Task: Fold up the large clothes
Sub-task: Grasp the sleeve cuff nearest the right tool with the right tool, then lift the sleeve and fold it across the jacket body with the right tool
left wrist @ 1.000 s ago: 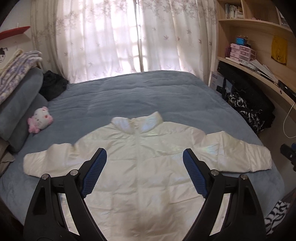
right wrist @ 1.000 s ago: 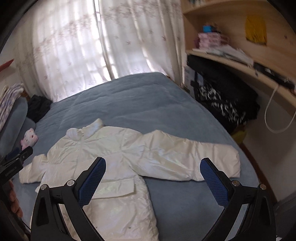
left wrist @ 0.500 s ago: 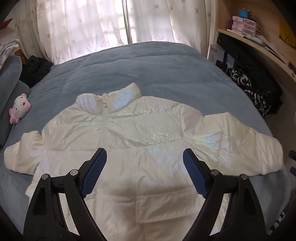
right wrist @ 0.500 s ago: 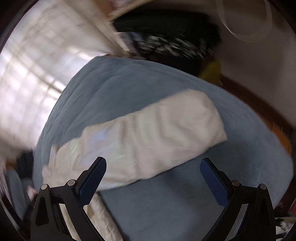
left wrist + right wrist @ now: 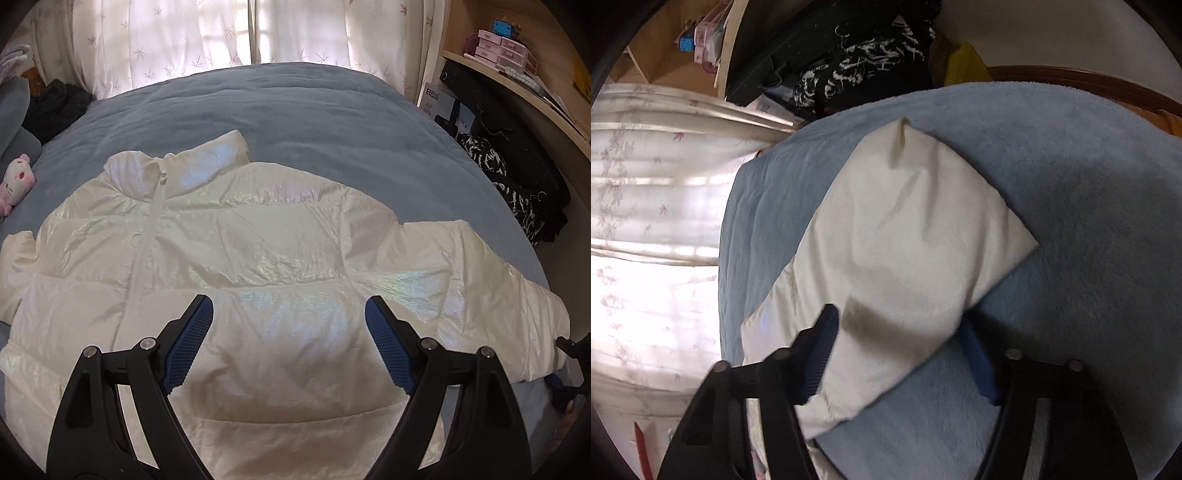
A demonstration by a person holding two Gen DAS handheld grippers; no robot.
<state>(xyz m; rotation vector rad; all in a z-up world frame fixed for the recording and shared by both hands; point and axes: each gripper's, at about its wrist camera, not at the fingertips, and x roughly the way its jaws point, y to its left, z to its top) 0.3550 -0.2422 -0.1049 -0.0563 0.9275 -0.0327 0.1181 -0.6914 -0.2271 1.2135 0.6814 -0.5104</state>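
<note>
A: Where's the garment?
B: White puffer jacket [image 5: 258, 266] lies front-up, zipped, spread flat on the blue-grey bedspread [image 5: 314, 122], collar toward the curtains [image 5: 184, 40]. Its sleeve [image 5: 905, 236] runs out toward the bed edge.

A: Tongs?
B: Left gripper [image 5: 288, 339] is wide apart, holding nothing, hovering over the lower chest panel. Right gripper [image 5: 901, 354] straddles the sleeve, 1 blue pad on each side of the fabric. View is blurred; I judge it not clamped yet, but contact is hard to read.

A: Risks?
B: Shell is slick, shiny, iridescent nylon, and the quilted fill is puffy. Pinch too shallow and the pads likely grab only the outer layer, so it slips out on the lift. The lower finger sits right at the fleecy bedspread, so it could catch that too. The sleeve is fat and springy, so a fold probably won't stay flat unless pressed.

A: Anything else nearby?
B: Pink plush cat [image 5: 16, 181] at the left bed edge, well apart from the jacket. Wooden shelf [image 5: 517, 81] on the right.
</note>
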